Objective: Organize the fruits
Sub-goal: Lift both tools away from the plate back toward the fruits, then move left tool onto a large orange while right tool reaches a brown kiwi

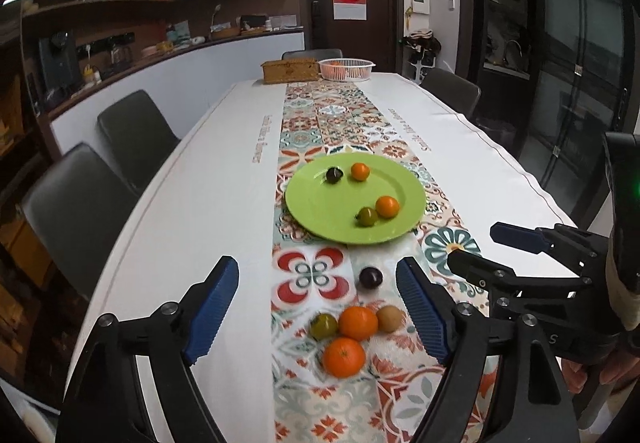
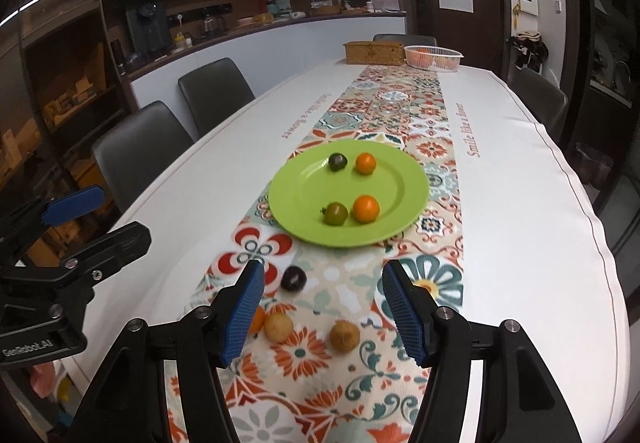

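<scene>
A green plate [image 1: 320, 211] [image 2: 304, 203] on the patterned runner holds two oranges, a green tomato and a dark fruit. Nearer to me on the runner lie a dark plum [image 1: 370, 277] [image 2: 293, 278], two oranges [image 1: 358, 323] [image 1: 344, 357], a green tomato [image 1: 324, 326] and a brown fruit [image 1: 391, 318]. The right wrist view shows two brown fruits [image 2: 279, 327] [image 2: 344, 335]. My left gripper [image 1: 318, 307] is open and empty above the loose fruits. My right gripper [image 2: 323, 309] is open and empty above the brown fruits; it also shows in the left wrist view [image 1: 474, 249].
A white basket [image 1: 346, 68] with oranges and a wicker box [image 1: 290, 70] stand at the table's far end. Dark chairs [image 1: 132, 131] line the left side, another [image 1: 452, 89] the right. The white tablecloth [image 1: 208, 203] flanks the runner.
</scene>
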### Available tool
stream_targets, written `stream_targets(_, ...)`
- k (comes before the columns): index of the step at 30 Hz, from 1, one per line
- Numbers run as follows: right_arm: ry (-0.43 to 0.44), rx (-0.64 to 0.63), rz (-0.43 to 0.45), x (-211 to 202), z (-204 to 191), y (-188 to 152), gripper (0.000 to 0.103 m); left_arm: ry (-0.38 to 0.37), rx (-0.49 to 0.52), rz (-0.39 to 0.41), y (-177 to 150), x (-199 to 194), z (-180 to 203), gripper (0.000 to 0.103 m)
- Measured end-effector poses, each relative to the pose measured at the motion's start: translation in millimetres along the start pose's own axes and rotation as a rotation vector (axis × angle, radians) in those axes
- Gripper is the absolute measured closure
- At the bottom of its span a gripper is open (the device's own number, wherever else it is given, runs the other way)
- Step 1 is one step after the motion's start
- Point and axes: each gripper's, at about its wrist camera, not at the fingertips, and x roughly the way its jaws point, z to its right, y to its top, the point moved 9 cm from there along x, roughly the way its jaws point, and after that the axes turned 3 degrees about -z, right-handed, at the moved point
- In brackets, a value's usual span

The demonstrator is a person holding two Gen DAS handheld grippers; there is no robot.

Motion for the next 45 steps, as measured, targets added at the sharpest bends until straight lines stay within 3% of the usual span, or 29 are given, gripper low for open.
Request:
stream_targets(16, -0.036, 0.03, -0.109, 21.0, 10.4, -58.8, 0.041, -0.003, -0.024, -0.118, -66.1, 34.3, 3.9, 0.023)
stream_targets(22, -0.06, 0.015, -0.137, 31.0, 14.0, -73.9, 0.042, -0.014, -0.013, -0.14, -81.0, 46.1, 7.4, 0.027)
stream_targets(37, -0.08, -0.015, -0.166, 57.0, 16.3, -74.4, 0.051, -0.024, 0.012, -0.188, -92.4, 74.8, 15.9, 0.038)
stream_targets(43, -0.073, -0.032, -0.175, 68.1, 12.0, -68.8, 0.057, -0.042, 0.003, -0.205, -93.3, 83.0, 17.7, 0.046)
stream_targets(45, -0.069, -0.038, -0.177, 71.6, 10.0, -66.9, 0.058, -0.044, -0.007, -0.217, -93.8, 86.2, 17.2, 0.052)
